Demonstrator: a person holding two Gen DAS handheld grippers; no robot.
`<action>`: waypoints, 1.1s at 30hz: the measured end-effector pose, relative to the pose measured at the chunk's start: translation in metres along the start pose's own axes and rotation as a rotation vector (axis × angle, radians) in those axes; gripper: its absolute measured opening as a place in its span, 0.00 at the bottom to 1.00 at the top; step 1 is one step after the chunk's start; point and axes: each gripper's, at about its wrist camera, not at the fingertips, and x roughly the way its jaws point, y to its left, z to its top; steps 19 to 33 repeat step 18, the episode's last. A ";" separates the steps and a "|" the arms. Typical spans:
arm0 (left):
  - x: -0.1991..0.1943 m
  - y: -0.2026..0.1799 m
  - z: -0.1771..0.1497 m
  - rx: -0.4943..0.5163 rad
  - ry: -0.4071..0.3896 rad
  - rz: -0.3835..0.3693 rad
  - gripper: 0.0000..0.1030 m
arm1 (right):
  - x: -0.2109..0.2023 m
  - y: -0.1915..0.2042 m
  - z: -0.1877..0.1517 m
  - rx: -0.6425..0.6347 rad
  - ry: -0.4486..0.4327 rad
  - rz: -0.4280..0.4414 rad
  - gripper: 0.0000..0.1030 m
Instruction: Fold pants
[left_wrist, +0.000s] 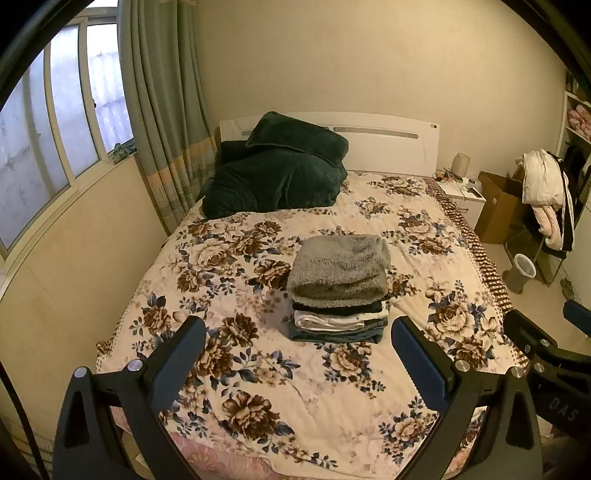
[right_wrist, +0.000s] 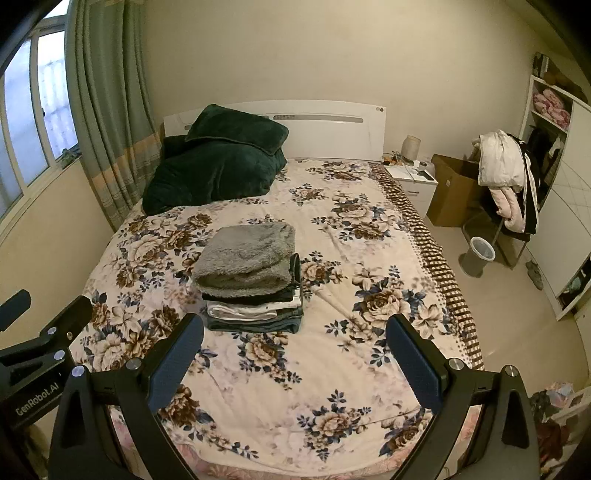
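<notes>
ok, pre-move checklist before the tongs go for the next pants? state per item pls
1. Left tongs open and holding nothing: ok.
2. Right tongs open and holding nothing: ok.
3. Stack of folded clothes topped by a fuzzy grey garment sits squarely on the floral bedspread: ok.
4. Unfolded pants laid out ready on the bed: not ok, none visible in either view.
5. Bedspread in front of the stack free of objects for folding: ok.
6. Dark green plush blanket heap lies apart from the stack, up by the white headboard: ok.
</notes>
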 end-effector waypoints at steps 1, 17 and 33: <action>0.000 -0.001 -0.001 0.001 0.000 0.001 1.00 | 0.000 0.000 0.000 -0.001 0.000 0.001 0.98; -0.001 0.003 -0.007 -0.003 -0.014 0.012 1.00 | 0.000 0.003 -0.001 -0.002 0.005 0.006 0.98; -0.001 0.003 -0.007 -0.004 -0.013 0.012 1.00 | 0.001 0.004 -0.001 -0.003 0.005 0.007 0.98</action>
